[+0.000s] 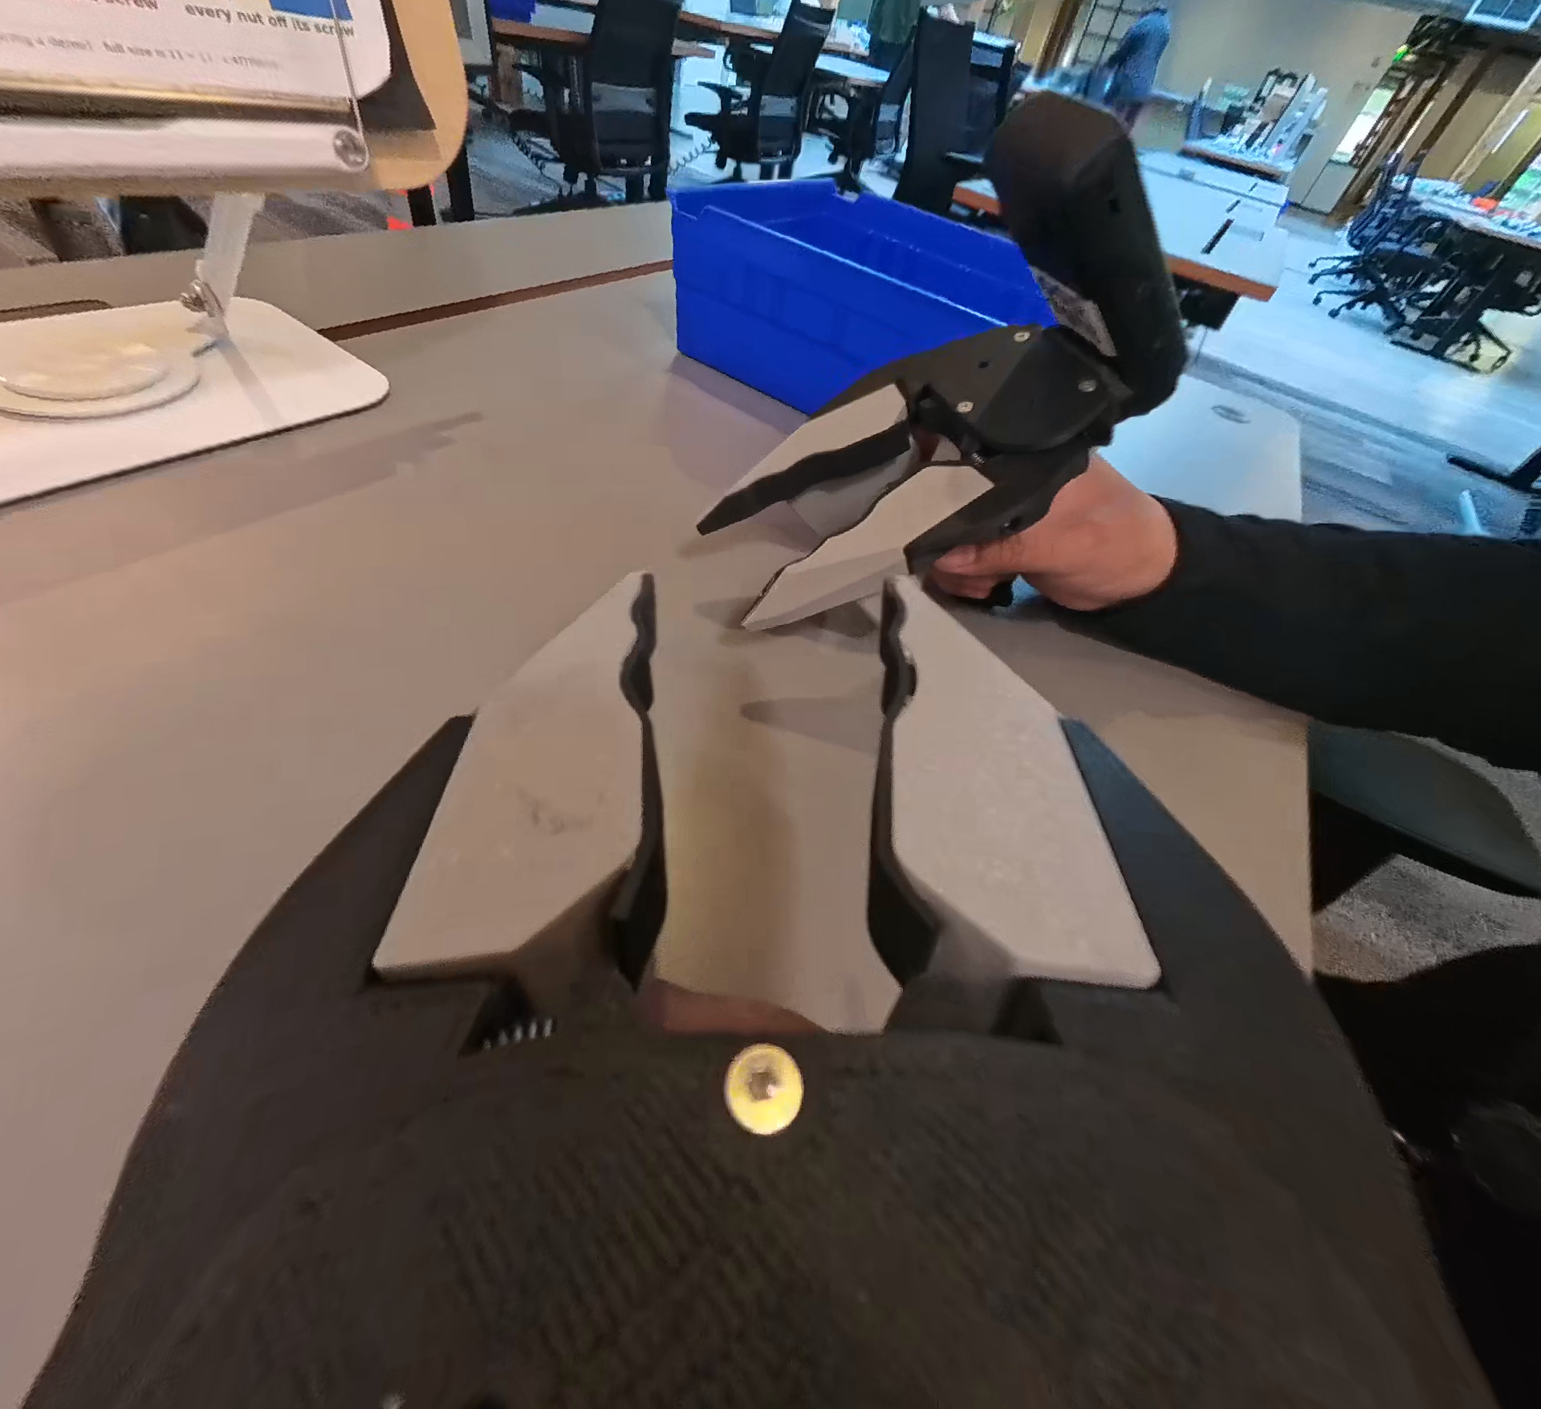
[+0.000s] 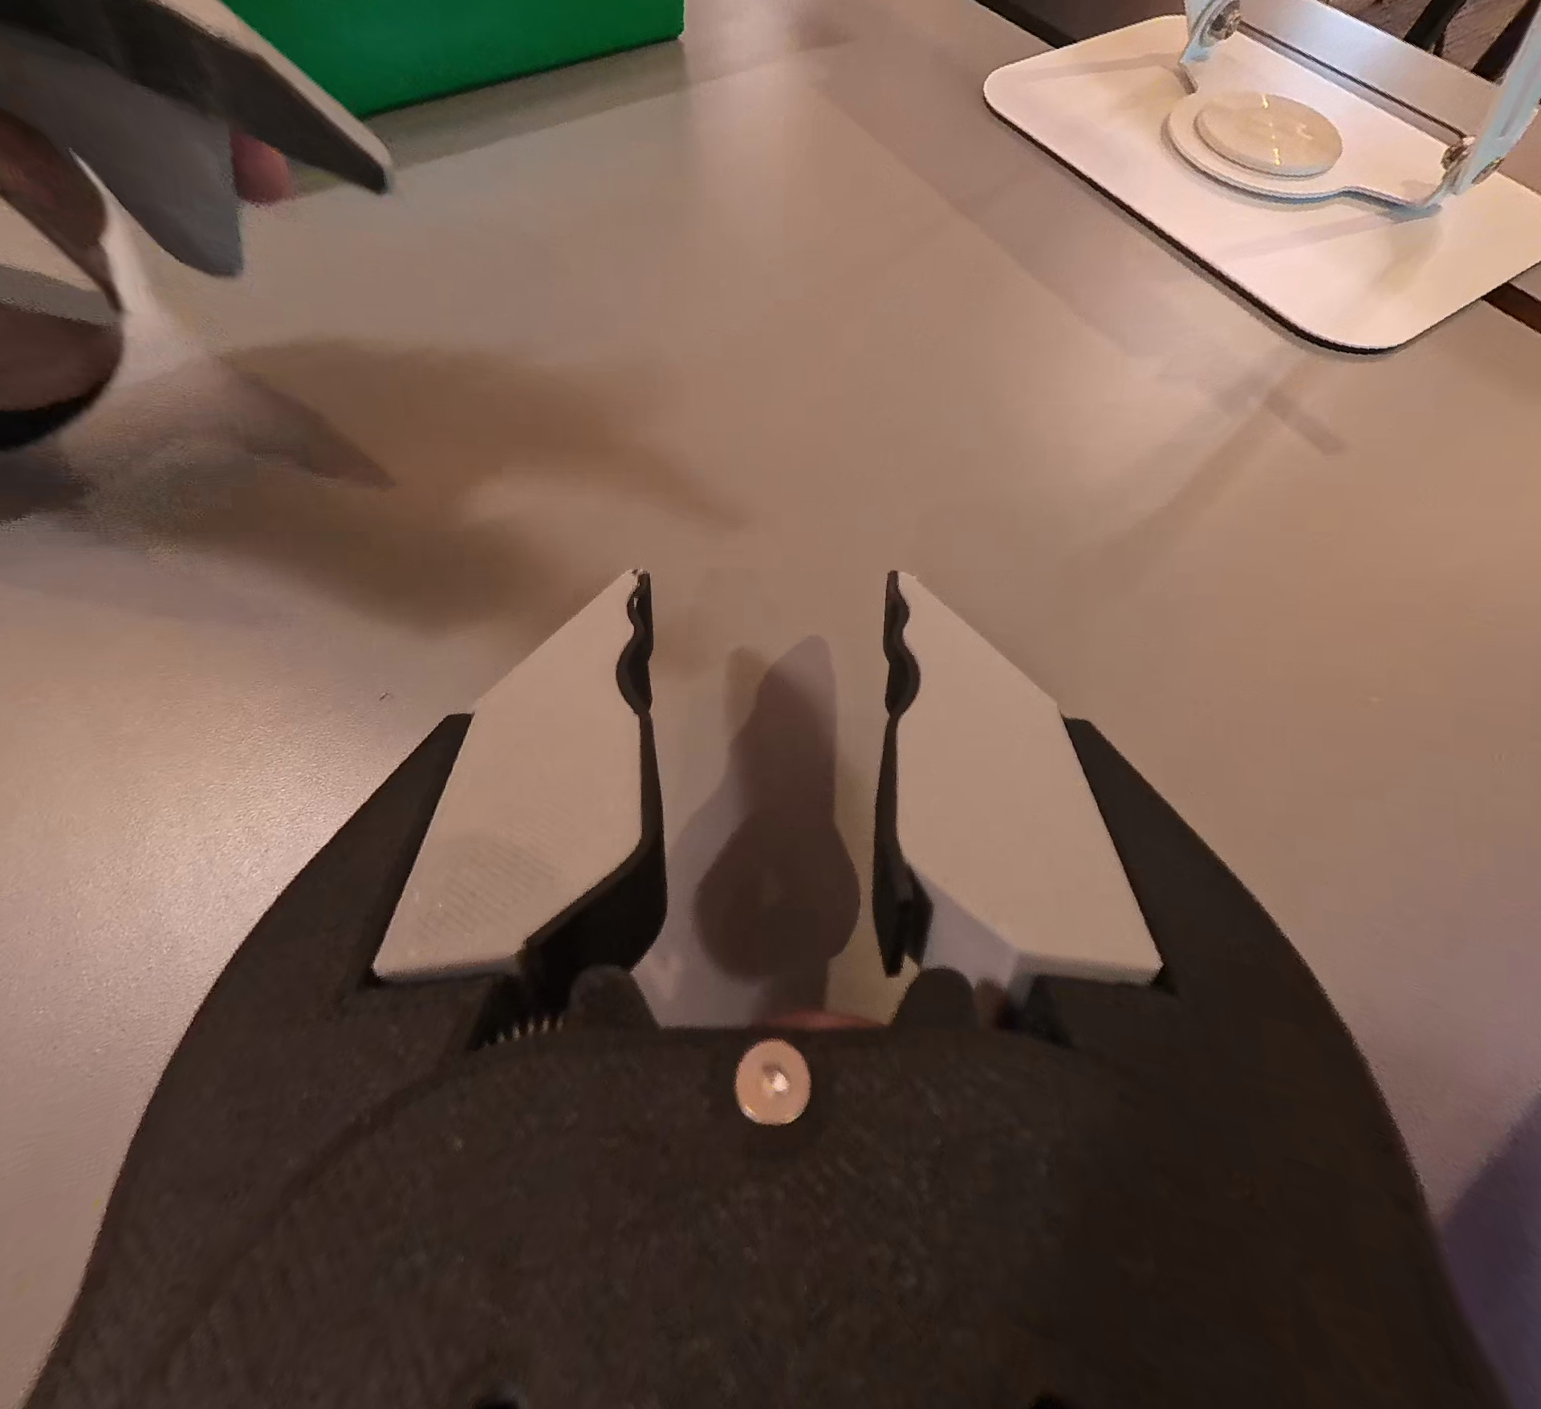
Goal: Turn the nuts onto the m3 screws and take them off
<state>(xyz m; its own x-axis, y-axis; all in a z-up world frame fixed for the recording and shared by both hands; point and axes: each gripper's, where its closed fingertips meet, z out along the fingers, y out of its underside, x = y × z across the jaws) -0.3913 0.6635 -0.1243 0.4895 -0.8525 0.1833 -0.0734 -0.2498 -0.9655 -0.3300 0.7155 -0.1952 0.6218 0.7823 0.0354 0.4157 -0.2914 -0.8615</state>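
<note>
Left gripper and right gripper both spread apart, empty, low over table. No screws or nuts visible; likely staged for start. Blue bin far right.

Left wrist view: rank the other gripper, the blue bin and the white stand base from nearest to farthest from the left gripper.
Measured from the left gripper:
1. The right gripper, just ahead and slightly right, its lower fingertip almost between the left gripper's tips.
2. The blue bin, farther ahead on the table, right of centre.
3. The white stand base, far off to the left.
</note>
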